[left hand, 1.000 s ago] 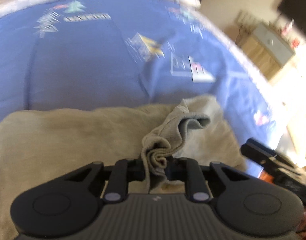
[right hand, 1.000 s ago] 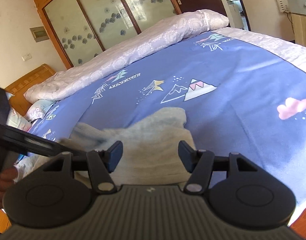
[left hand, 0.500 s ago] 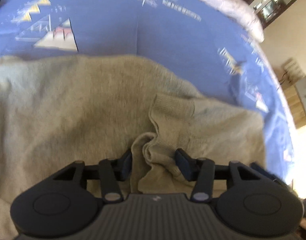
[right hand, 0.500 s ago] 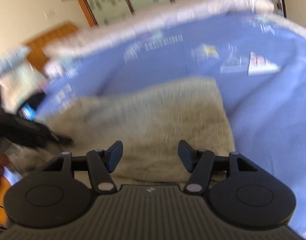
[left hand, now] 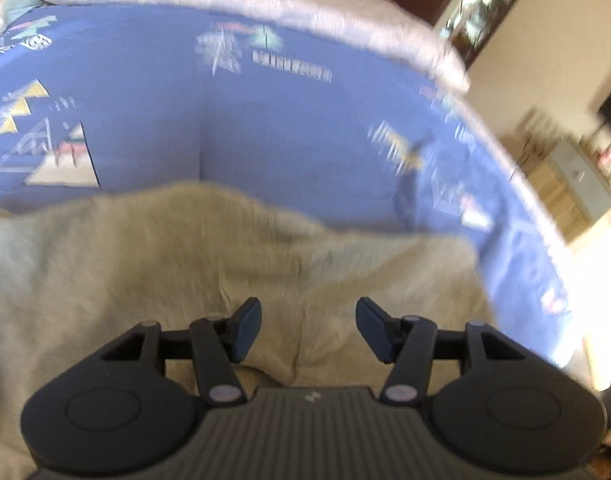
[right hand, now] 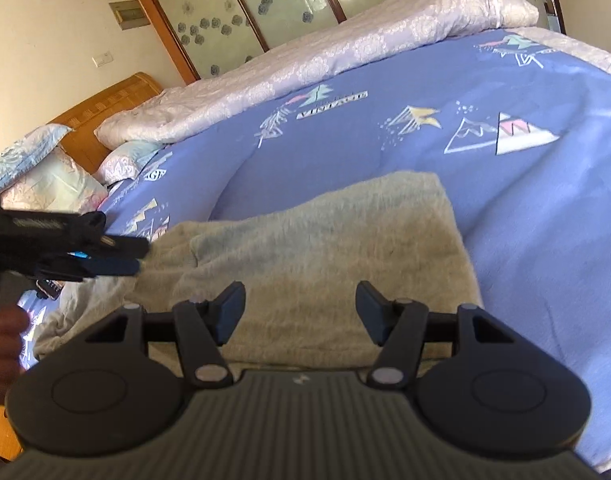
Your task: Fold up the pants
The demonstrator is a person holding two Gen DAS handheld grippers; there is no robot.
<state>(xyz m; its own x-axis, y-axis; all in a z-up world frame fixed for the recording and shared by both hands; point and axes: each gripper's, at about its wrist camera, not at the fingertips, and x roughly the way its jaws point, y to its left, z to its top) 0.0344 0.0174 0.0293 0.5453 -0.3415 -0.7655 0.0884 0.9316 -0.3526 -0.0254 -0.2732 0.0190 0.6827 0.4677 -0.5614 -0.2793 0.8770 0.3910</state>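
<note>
The beige knit pants (left hand: 225, 264) lie folded over on the blue bedspread, seen close below in the left wrist view. My left gripper (left hand: 308, 330) is open and empty just above the cloth. In the right wrist view the pants (right hand: 325, 248) lie as a folded stack ahead of my right gripper (right hand: 299, 312), which is open and empty above their near edge. The left gripper (right hand: 121, 256) shows at the left of that view, its tips at the pants' left end.
The blue bedspread (right hand: 525, 208) with mountain prints spreads beyond the pants. A white quilt (right hand: 325, 60) lies rolled along the far side, pillows (right hand: 45, 176) at the wooden headboard. A wooden cabinet (left hand: 577, 188) stands off the bed to the right.
My left gripper let go of the bunched pants cloth, opened wide and lifted back. The cloth now lies flat on the stack. My right gripper stayed open.
</note>
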